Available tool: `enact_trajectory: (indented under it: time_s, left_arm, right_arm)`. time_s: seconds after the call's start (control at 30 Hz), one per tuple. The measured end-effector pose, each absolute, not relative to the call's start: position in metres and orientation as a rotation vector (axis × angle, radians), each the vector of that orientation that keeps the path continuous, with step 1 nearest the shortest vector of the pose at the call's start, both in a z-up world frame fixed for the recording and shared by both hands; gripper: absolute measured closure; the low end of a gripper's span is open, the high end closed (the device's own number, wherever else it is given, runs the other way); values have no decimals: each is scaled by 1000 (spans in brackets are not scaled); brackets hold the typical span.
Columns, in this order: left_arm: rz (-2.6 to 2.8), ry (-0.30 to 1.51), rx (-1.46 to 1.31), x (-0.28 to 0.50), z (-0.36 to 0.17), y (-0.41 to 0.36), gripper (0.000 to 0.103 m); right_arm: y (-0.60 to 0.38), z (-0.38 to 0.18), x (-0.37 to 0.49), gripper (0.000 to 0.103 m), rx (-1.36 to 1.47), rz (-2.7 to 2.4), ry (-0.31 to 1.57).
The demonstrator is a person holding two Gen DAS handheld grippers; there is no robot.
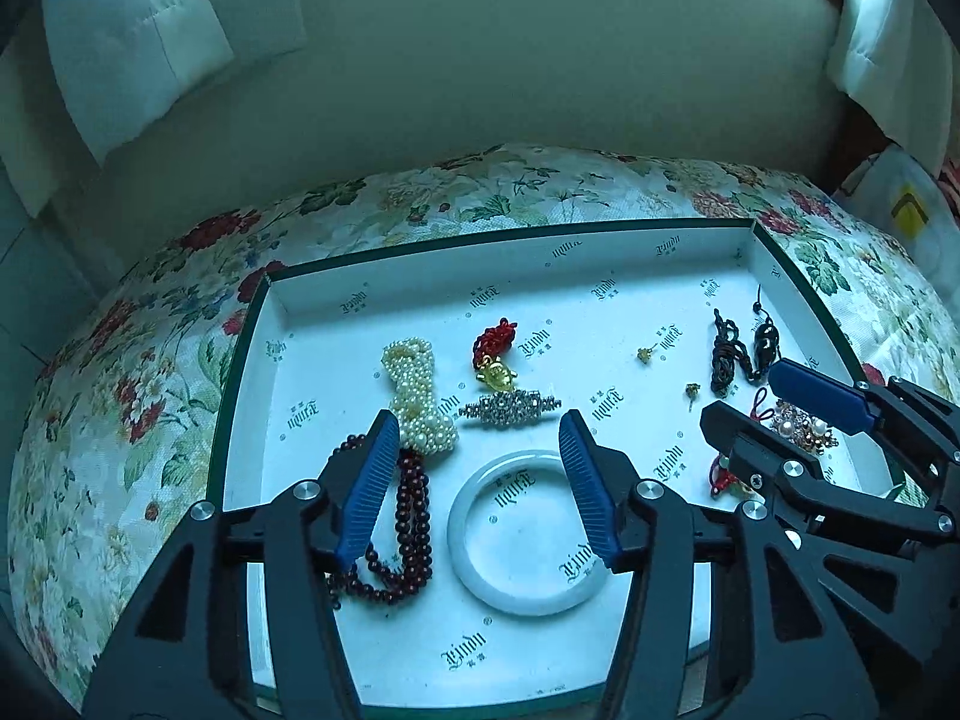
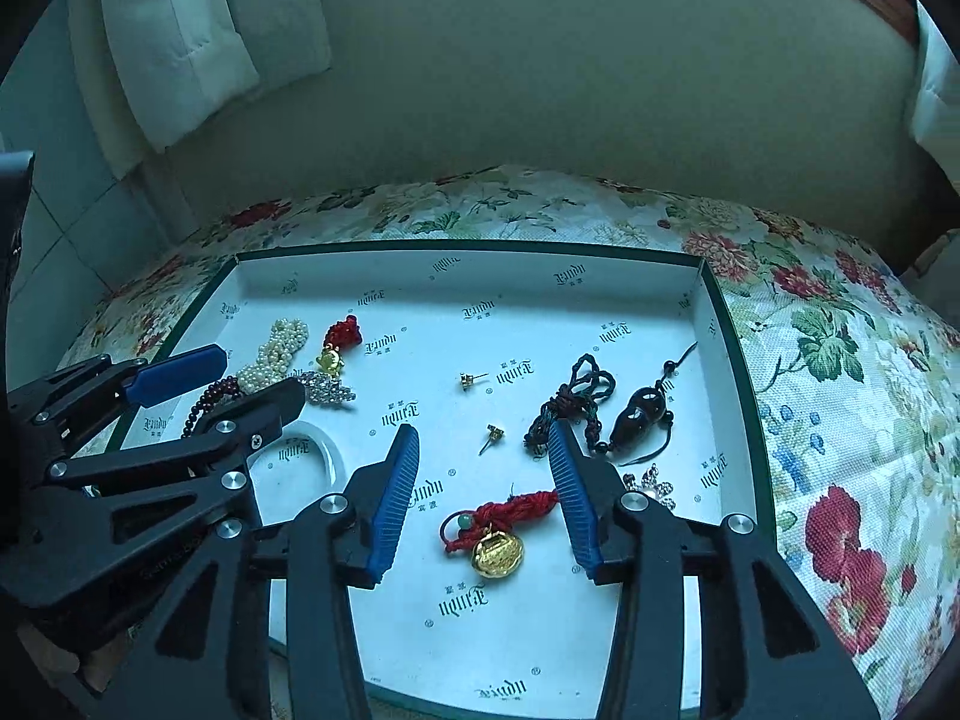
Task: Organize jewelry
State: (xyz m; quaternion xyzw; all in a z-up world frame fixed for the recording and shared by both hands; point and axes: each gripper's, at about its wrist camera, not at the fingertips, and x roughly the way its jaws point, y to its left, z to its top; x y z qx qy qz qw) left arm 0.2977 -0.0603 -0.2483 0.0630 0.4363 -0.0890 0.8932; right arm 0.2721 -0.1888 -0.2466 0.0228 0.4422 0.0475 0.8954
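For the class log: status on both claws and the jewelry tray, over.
Left claw open above white bangle. Right claw open above red-corded gold charm. Nothing held. Tray unobstructed.

A blackletter logo that seems to read "Lindu", with two small unreadable characters beside it, repeats across the white printed lining of the shallow green-rimmed box tray (image 1: 774,276), from floor to inner walls, many copies upside down. No other text is legible.

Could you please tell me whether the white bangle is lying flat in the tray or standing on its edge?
Flat. The white bangle shows as a full ring on the tray floor, with the printed lining visible through its middle.
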Motion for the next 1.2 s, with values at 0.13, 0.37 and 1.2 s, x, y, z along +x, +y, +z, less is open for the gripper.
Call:
enact_trajectory:
  time_s: [0.13,0.37,1.2]
  left_arm:
    - [-161,915,102,281,-242,-54,45]
    - [-139,880,77,247,-216,-47,45]
    - [-95,621,67,116,-85,-36,38]
  right_arm:
    - [-188,-240,255,50,76,94,913]
    - [-182,-213,227,50,73,95,882]
    - [-169,-83,103,50,37,96,639]
